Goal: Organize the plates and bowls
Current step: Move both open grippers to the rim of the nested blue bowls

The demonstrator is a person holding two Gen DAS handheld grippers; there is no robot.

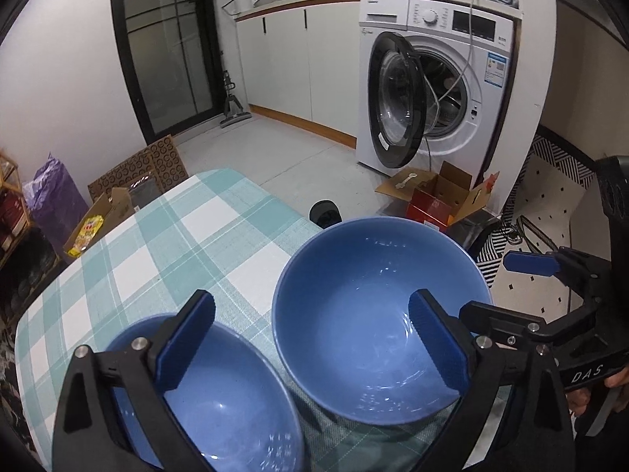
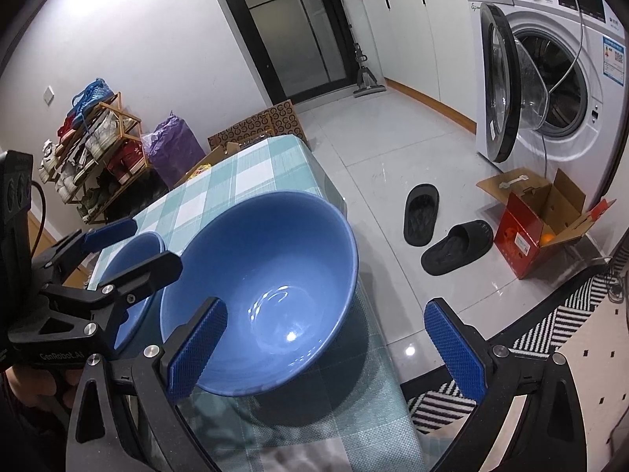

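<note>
Two blue bowls stand side by side on a table with a teal and white checked cloth (image 1: 165,244). In the left wrist view the left bowl (image 1: 228,405) is at the bottom and the right bowl (image 1: 365,314) is in the middle. My left gripper (image 1: 310,344) is open and spans their neighbouring rims, one pad over each bowl. In the right wrist view my right gripper (image 2: 326,350) is open around the near right wall of the right bowl (image 2: 267,275), with its right pad off the table. The left bowl (image 2: 133,275) is partly hidden behind the left gripper (image 2: 157,244).
The right bowl sits close to the table's right edge (image 2: 365,314). On the floor beyond are two black slippers (image 2: 456,247), an open red cardboard box (image 2: 530,232) and a washing machine (image 1: 444,90) with its door open. A shoe rack (image 2: 94,157) stands at the left.
</note>
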